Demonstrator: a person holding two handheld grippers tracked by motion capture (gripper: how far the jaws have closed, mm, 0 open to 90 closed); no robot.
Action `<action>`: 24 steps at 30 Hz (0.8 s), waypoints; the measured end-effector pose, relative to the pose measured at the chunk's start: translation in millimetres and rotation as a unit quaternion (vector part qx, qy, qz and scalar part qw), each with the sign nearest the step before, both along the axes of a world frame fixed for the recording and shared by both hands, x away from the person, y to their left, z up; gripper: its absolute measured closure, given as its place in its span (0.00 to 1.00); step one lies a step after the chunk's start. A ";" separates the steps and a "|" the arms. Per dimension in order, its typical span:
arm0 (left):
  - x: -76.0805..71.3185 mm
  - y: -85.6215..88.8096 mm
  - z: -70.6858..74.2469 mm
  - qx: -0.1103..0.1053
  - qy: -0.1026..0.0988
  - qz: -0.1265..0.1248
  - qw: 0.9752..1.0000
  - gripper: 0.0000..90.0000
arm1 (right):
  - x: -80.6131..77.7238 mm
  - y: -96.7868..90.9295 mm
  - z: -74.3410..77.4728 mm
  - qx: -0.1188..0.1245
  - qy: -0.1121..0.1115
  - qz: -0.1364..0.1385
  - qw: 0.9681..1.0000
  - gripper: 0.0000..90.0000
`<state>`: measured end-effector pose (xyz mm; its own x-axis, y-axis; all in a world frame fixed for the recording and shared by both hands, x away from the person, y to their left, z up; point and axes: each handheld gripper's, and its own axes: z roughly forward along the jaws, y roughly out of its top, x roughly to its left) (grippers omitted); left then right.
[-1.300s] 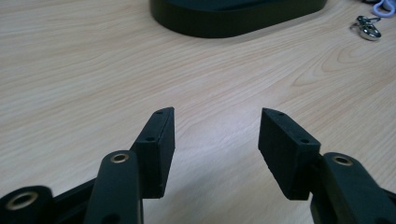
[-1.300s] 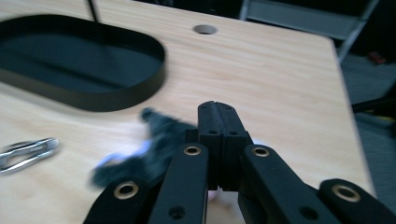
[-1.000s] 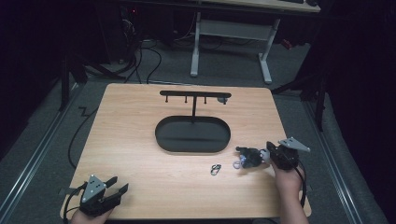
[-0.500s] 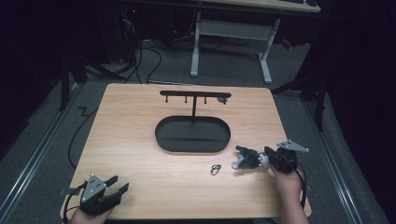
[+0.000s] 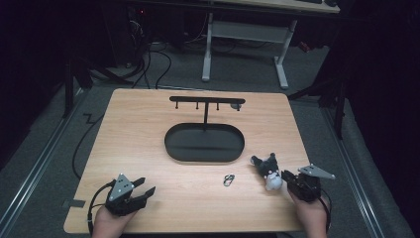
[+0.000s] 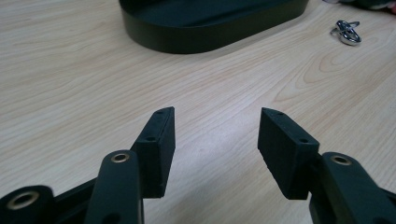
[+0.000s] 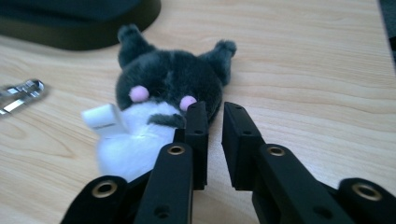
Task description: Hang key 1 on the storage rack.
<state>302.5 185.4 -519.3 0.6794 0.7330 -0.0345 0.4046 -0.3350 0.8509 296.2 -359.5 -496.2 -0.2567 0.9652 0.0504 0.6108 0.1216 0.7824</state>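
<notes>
Since a second ago my right gripper (image 5: 286, 175) has backed off the plush toy (image 5: 269, 172), jaws just opening, nothing between them. From above, my left gripper (image 5: 146, 186) hovers apart. Left gripper view: jaws gaping, empty. Right gripper view: toy (image 7: 163, 102) lies beside my jaws, near the key ring (image 7: 21, 95).

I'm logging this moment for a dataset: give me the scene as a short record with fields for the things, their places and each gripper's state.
table: wooden
stand: black oval base with a hook bar, mid-table
clip: metal, lying in front of the stand
plush: grey and white, lying right of the clip
left gripper: near-left corner, jaws apart, nothing between
right gripper: jaws have just been opening, narrow gap, nothing between; plush beside one jaw
</notes>
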 end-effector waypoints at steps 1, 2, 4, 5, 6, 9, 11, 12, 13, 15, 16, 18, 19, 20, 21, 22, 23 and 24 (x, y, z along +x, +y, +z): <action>0.5 -1.3 -0.3 0.002 0.000 -0.002 1.000 0.52 | -2.6 0.0 2.0 0.004 -0.005 0.002 1.000 0.87; 0.6 -1.8 -0.5 0.003 0.000 -0.004 1.000 0.52 | -4.8 1.2 3.6 0.010 -0.004 0.004 1.000 0.86; 0.6 -1.9 -0.8 0.005 0.000 -0.005 1.000 0.52 | -5.5 2.0 4.6 0.008 -0.007 0.010 1.000 0.84; 0.0 -1.3 -1.1 0.006 0.000 -0.004 1.000 0.52 | -8.5 6.0 8.6 0.015 -0.010 0.009 1.000 0.80; -0.6 -0.1 -1.1 0.006 0.000 -0.002 1.000 0.52 | -9.5 8.2 10.8 0.025 -0.013 0.010 1.000 0.78; -2.2 5.2 -0.1 0.000 -0.001 0.004 1.000 0.52 | -10.7 12.9 14.3 0.027 -0.019 0.016 0.999 0.76; -2.5 7.6 0.5 -0.002 -0.001 0.008 1.000 0.52 | -10.7 19.4 16.0 0.022 -0.021 0.022 0.999 0.73; -2.2 8.6 0.6 -0.003 -0.001 0.009 1.000 0.52 | -10.5 21.4 16.0 0.022 -0.019 0.023 0.999 0.71; -1.7 9.0 0.7 -0.003 0.000 0.008 1.000 0.52 | -9.8 23.9 15.3 0.018 -0.019 0.025 0.999 0.68; -1.1 8.3 0.5 -0.004 -0.001 0.007 1.000 0.52 | -8.9 26.3 14.0 0.021 -0.016 0.023 0.999 0.58; -0.7 7.0 0.1 -0.004 0.000 0.005 1.000 0.52 | -8.4 27.1 13.5 0.029 -0.015 0.024 0.999 0.51; -0.2 4.6 -0.5 0.000 0.000 0.001 1.000 0.52 | -6.8 30.9 12.1 0.041 -0.018 0.021 0.999 0.37; -0.1 3.6 -0.8 0.002 0.001 0.000 1.000 0.52 | -5.6 33.4 10.8 0.034 -0.016 0.018 0.999 0.32; -0.1 2.8 -1.0 0.002 0.001 -0.001 1.000 0.52 | -4.4 36.3 8.5 0.026 -0.011 0.015 0.999 0.30; -0.1 1.9 -1.0 0.004 0.001 -0.004 1.000 0.52 | -1.8 40.1 1.5 0.005 -0.001 0.016 1.000 0.30; -0.2 1.3 -1.1 0.004 0.000 -0.004 1.000 0.52 | -1.8 40.1 1.5 0.005 -0.001 0.016 1.000 0.30; -0.4 1.1 -1.1 0.004 0.000 -0.004 1.000 0.52 | -0.7 41.7 -2.0 -0.004 0.007 0.012 1.000 0.32; -0.5 1.1 -0.9 0.004 0.000 -0.004 1.000 0.52 | -0.2 41.9 -4.9 -0.014 0.011 0.008 1.000 0.35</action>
